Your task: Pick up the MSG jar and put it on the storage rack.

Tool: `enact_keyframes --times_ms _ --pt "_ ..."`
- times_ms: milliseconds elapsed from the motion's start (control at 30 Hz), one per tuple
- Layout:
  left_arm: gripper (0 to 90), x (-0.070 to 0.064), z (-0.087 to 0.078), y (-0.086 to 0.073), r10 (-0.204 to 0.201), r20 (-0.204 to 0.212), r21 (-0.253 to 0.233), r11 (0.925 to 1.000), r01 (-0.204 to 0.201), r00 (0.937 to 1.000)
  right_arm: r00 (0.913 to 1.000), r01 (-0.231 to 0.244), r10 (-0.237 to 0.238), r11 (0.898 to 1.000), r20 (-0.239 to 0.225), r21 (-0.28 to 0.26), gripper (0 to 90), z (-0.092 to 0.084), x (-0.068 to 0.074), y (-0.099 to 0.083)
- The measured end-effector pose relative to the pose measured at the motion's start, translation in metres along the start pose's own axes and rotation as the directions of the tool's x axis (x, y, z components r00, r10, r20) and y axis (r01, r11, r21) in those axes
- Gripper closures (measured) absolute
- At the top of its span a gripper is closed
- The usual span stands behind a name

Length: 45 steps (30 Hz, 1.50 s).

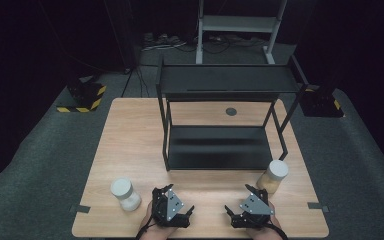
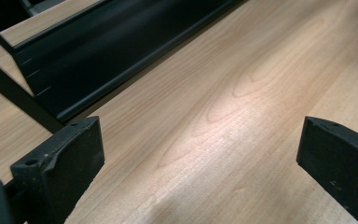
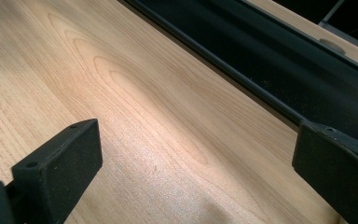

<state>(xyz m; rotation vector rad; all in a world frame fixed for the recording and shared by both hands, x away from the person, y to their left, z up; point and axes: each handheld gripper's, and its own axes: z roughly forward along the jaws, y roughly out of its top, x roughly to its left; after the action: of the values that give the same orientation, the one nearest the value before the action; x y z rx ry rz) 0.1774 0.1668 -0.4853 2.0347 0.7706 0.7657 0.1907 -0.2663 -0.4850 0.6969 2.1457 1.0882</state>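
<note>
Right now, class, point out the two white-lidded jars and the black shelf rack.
Left jar (image 1: 122, 189), high view, on its white lid.
Right jar (image 1: 278, 169), high view, on its white lid.
Black shelf rack (image 1: 219, 147), high view, on its lower shelf.

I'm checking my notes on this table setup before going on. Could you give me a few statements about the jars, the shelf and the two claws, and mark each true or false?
1. Both claws, the left claw and the right claw, are open with nothing between their jaws. True.
2. The jar with the white lid at the left stands on the lower board of the black shelf. False: it stands on the wooden table, left of the left claw.
3. The jar at the right stands by the shelf's front right corner. True.
4. The shelf's upper board holds a jar. False: both boards are bare.
</note>
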Motion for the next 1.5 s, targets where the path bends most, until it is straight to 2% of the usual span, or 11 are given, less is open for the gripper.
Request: enact_keyframes --times_ms 333,467,767,933,1033,1267,1500 --pt "1.0 0.004 -0.001 -0.003 -0.019 0.01 -0.013 0.9997 0.02 0.9998 1.0 -0.007 0.007 1.0 -0.004 0.002 0.4 0.0 -0.001 0.0" --pt "1.0 0.007 -0.002 -0.004 -0.048 0.012 -0.018 0.9987 0.049 0.9987 0.9998 -0.017 0.017 1.0 -0.008 0.001 0.4 0.0 -0.003 0.0" --pt "0.8 0.018 -0.005 -0.009 -0.088 0.065 -0.039 0.9952 0.09 0.994 0.9996 -0.026 0.026 1.0 -0.012 -0.003 0.4 0.0 -0.004 -0.001" --pt "0.4 0.018 -0.008 -0.008 -0.082 0.063 -0.061 0.9944 0.086 0.9946 0.9996 -0.024 0.024 1.0 -0.013 -0.004 0.4 0.0 -0.004 -0.001" --pt "0.4 0.019 -0.015 -0.006 -0.092 0.072 -0.089 0.9912 0.098 0.9932 0.9997 -0.023 0.023 1.0 -0.011 -0.002 0.4 0.0 -0.004 -0.001" --pt "0.4 0.022 -0.029 -0.002 -0.074 0.091 -0.139 0.9864 0.086 0.9931 0.9999 -0.013 0.013 1.0 -0.008 0.0 0.4 0.0 -0.003 0.0" --pt "0.4 0.025 -0.041 0.003 -0.076 0.097 -0.173 0.9806 0.092 0.9924 0.9998 -0.015 0.015 1.0 -0.01 -0.002 0.4 0.0 -0.003 0.0"
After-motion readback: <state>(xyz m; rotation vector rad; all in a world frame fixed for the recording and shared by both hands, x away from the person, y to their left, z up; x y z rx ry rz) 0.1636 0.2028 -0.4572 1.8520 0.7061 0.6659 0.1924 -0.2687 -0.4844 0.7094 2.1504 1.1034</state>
